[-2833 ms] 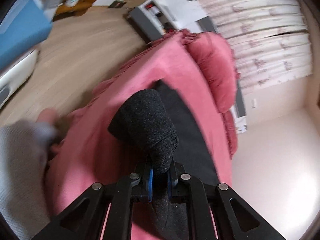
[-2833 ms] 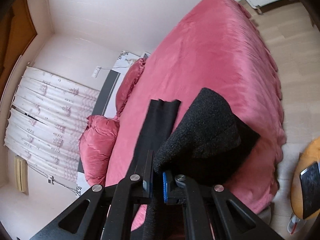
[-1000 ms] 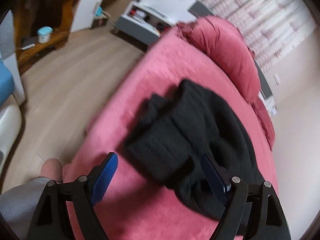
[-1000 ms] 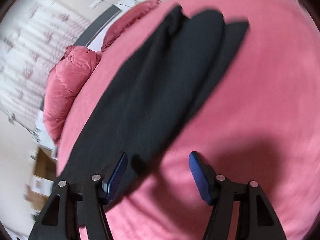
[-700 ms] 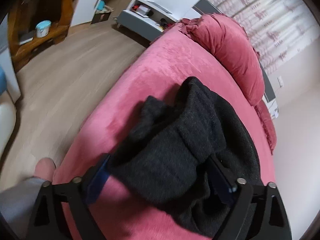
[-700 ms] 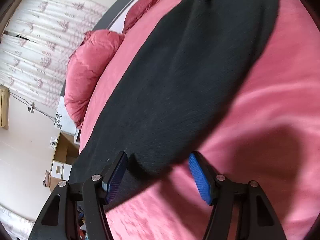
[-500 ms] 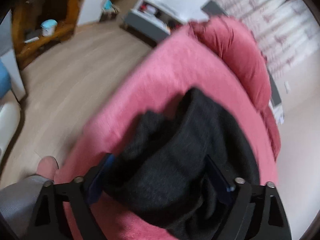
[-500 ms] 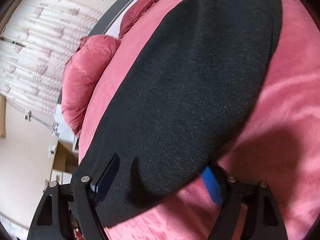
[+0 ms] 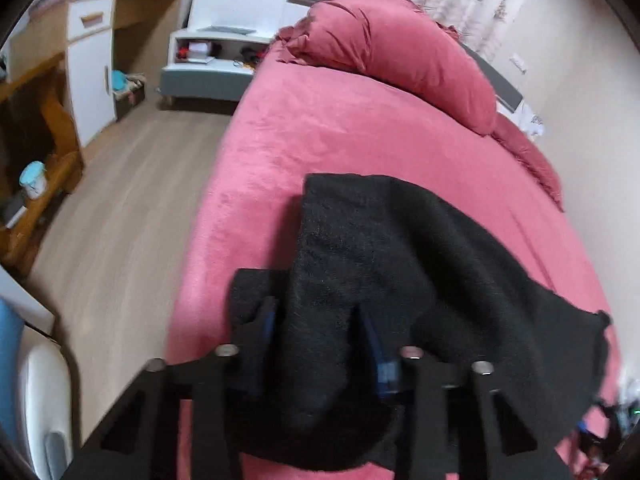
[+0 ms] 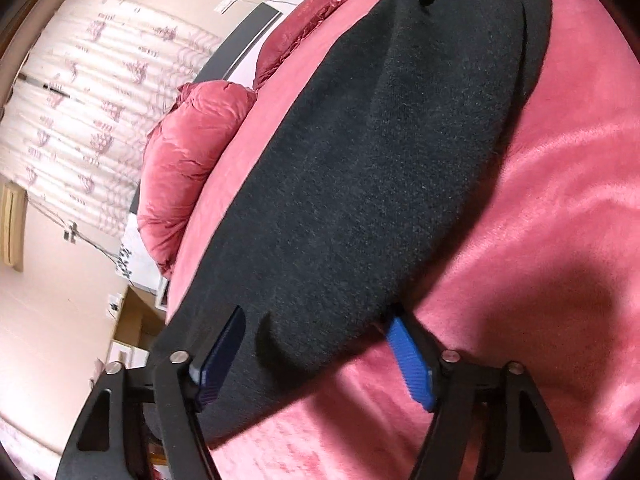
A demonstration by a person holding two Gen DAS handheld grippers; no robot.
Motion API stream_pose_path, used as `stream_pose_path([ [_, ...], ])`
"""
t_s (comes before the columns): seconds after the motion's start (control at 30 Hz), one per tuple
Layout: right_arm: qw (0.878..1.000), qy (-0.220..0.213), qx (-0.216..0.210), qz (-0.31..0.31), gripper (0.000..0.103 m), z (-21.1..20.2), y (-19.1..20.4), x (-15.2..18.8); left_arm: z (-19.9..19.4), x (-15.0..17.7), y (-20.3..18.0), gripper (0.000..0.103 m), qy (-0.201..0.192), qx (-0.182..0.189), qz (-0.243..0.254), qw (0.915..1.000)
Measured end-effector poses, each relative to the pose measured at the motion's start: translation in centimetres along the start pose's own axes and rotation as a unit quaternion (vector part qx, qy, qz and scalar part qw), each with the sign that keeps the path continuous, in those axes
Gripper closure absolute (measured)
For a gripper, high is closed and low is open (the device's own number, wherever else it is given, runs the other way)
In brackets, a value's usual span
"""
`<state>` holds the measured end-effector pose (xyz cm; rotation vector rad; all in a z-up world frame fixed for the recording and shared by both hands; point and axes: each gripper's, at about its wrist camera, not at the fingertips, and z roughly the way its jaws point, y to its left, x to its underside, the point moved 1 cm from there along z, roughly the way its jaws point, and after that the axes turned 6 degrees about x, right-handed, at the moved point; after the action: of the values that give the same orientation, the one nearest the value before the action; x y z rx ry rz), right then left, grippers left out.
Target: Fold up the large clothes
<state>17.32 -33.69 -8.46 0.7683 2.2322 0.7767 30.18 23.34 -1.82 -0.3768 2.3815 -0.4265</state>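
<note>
1. We've got the black garment lying lengthwise on the pink bed, one end near the pillows and the near end right under both tools.
2. Big change from a second ago: the left gripper was spread wide over the cloth, and now its jaws are closing, with a thick bunch of the knit between the blue pads. Looks like they're already squeezing it (the fabric bulges up between the fingers).
3. The right gripper has slid in from hovering over bare bedspread to straddling the garment's near edge. Its jaws are closing too, but the pads still stand apart from the cloth, so no pinch there yet.
4. What that means for the fold, as we read it: both near corners are getting picked up for the next fold. The left is about ready, the right needs to finish closing before anything gets lifted, or that side just drags.
</note>
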Motion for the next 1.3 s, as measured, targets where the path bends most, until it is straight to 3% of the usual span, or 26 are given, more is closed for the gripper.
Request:
stream_pose_path([
  [0.1, 1.0, 0.003, 0.001, 0.001, 0.04, 0.1, -0.2, -0.1, -2.9, -1.1, 2.0, 0.093, -0.004, 0.056, -0.056, 0.9969],
  [0.23, 1.0, 0.005, -0.001, 0.003, 0.046, -0.4, -1.0, 0.0, -7.2, -2.0, 6.0, 0.098, -0.022, 0.079, -0.096, 0.992],
  [0.3, 1.0, 0.002, 0.002, -0.005, 0.047, -0.5, -0.8, 0.1, -7.1, -1.7, 6.5, 0.103, -0.011, 0.047, -0.071, 0.9963],
  [0.33, 1.0, 0.002, 0.008, -0.009, 0.047, -0.5, -0.6, 0.1, -6.8, -1.1, 6.6, 0.103, -0.005, -0.014, -0.038, 0.9992],
  [0.37, 1.0, 0.001, 0.016, -0.012, 0.047, -0.7, -0.3, 0.2, -6.2, -0.5, 7.3, 0.103, 0.005, -0.05, -0.023, 0.9985],
  [0.4, 1.0, 0.0, 0.024, -0.016, 0.047, -0.9, 0.1, 0.4, -5.8, 0.2, 7.9, 0.103, 0.011, -0.054, -0.028, 0.9981],
  [0.47, 0.999, 0.003, 0.033, -0.025, 0.046, -1.5, 0.8, 1.1, -5.7, 1.3, 8.5, 0.103, 0.003, -0.009, -0.057, 0.9983],
  [0.53, 0.999, 0.016, 0.013, -0.036, 0.046, -2.0, 1.7, 2.3, -6.0, 2.3, 7.6, 0.086, -0.025, 0.037, -0.075, 0.9962],
  [0.6, 0.998, 0.039, -0.022, -0.054, 0.046, -2.1, 2.9, 4.1, -5.6, 2.5, 6.3, 0.026, -0.028, 0.06, -0.072, 0.9952],
  [0.7, 0.991, 0.091, -0.069, -0.076, 0.046, -0.9, 5.0, 6.4, -4.9, 2.2, 3.8, 0.02, -0.048, 0.091, -0.062, 0.9927],
  [0.77, 0.985, 0.119, -0.079, -0.101, 0.046, 0.3, 6.8, 7.8, -3.3, 1.6, 2.4, 0.016, -0.044, 0.069, -0.046, 0.9956],
  [0.83, 0.979, 0.132, -0.081, -0.132, 0.046, 1.6, 8.7, 8.8, -0.6, 1.4, 1.1, 0.017, -0.008, 0.017, -0.004, 0.9998],
  [0.87, 0.977, 0.133, -0.084, -0.144, 0.045, 2.1, 9.6, 9.1, 0.5, 1.5, 1.0, 0.033, 0.019, -0.005, 0.009, 0.9998],
  [0.9, 0.974, 0.135, -0.087, -0.157, 0.044, 2.6, 10.6, 9.1, 1.2, 1.7, 1.1, 0.047, 0.041, -0.002, 0.009, 0.9991],
  [0.97, 0.97, 0.128, -0.104, -0.179, 0.059, 2.9, 12.6, 8.4, 0.5, 1.4, 0.7, 0.052, 0.035, -0.002, 0.014, 0.9993],
  [1.03, 0.967, 0.095, -0.128, -0.201, 0.061, 2.2, 14.5, 6.7, -0.8, 0.6, 0.3, 0.06, 0.025, 0.014, 0.028, 0.9992],
  [1.1, 0.964, 0.084, -0.149, -0.202, 0.061, 2.1, 15.4, 5.3, -1.7, -0.5, 1.2, 0.066, 0.023, 0.043, 0.002, 0.9988],
  [1.17, 0.961, 0.096, -0.146, -0.212, 0.059, 3.1, 15.9, 4.9, -2.3, -1.2, 1.9, 0.068, 0.024, 0.062, -0.016, 0.9976],
  [1.23, 0.952, 0.117, -0.145, -0.241, 0.055, 4.1, 16.3, 6.0, -2.0, -1.0, 0.9, 0.069, 0.034, 0.051, 0.023, 0.9979],
  [1.3, 0.936, 0.131, -0.151, -0.29, 0.041, 4.9, 17.3, 8.1, -1.7, -1.0, 0.6, 0.069, 0.041, 0.042, 0.043, 0.9974],
])
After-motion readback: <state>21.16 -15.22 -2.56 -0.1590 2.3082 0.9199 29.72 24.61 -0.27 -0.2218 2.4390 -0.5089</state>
